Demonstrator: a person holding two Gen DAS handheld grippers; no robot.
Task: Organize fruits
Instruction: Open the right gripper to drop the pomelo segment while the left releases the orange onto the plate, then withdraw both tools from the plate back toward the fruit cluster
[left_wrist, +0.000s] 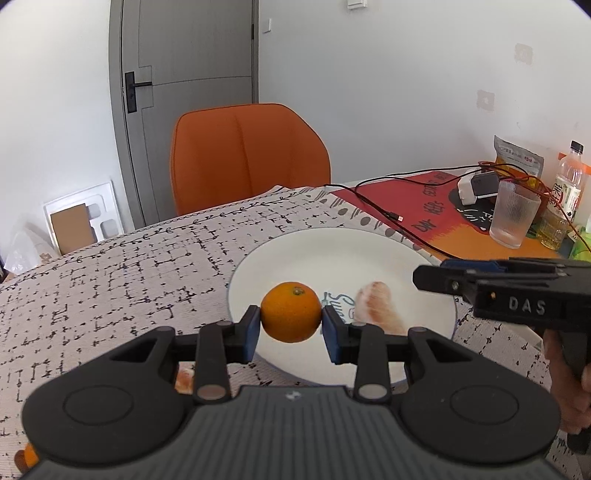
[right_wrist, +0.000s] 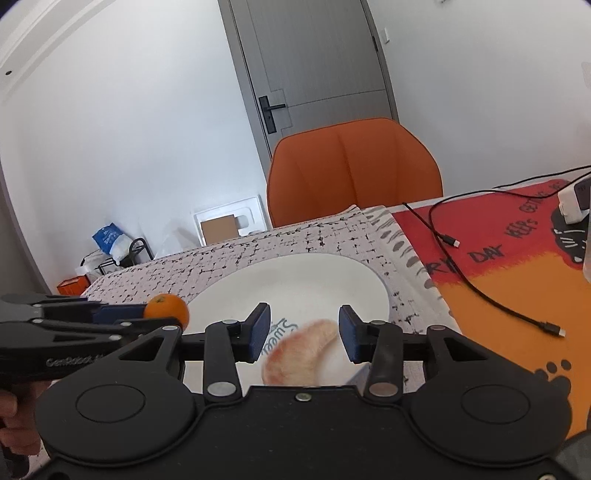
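- Left gripper (left_wrist: 291, 325): blue pads clamped on a mandarin orange (left_wrist: 291, 312), stem end up, carried above the near-left rim of the white plate (left_wrist: 314, 251).
- Right gripper (right_wrist: 303, 332): jaws parted, pads clear of the peeled pomelo segment (right_wrist: 301, 350) lying between them on the plate; nothing held.
- Segment axis: curved, running from near-left to far-right across the plate's printed centre.
- Placement room, judged: bare plate lies beyond and left of the segment; the left hand is nearer that side.
- Edges: patterned tablecloth (left_wrist: 129, 266) around the plate; black cable (right_wrist: 480, 291) and ribbed glass (left_wrist: 513, 218) well apart to the right.
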